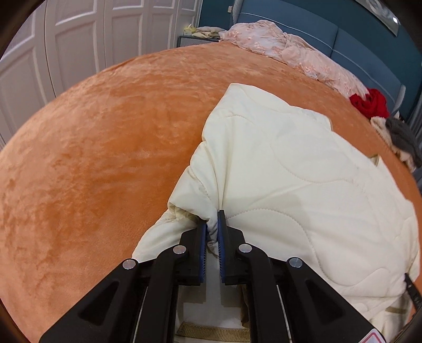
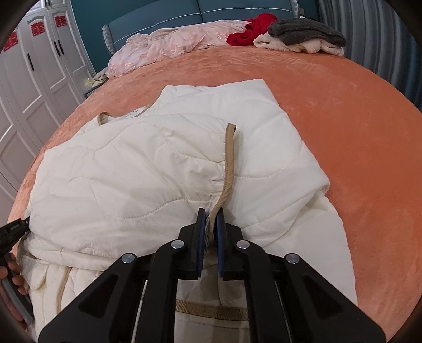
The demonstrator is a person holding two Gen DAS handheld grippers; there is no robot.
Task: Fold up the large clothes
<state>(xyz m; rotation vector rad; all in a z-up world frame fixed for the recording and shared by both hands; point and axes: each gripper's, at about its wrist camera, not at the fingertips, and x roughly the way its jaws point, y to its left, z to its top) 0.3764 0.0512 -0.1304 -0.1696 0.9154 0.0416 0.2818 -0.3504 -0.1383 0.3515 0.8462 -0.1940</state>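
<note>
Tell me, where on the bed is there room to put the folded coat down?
The orange bedspread is bare between the cream quilted jacket and the white wardrobe doors, and also right of the jacket in the right wrist view. The headboard end is crowded: pink lacy cloth, red garment, grey and cream pile.

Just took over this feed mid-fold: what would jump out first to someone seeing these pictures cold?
A cream quilted jacket sprawls across the near part of an orange bedspread. Both grippers are pinching it: the left gripper on a bunched white fold at its left edge, the right gripper on the tan-trimmed edge. By the blue headboard lie a pink garment, something red and a grey-and-cream pile.
</note>
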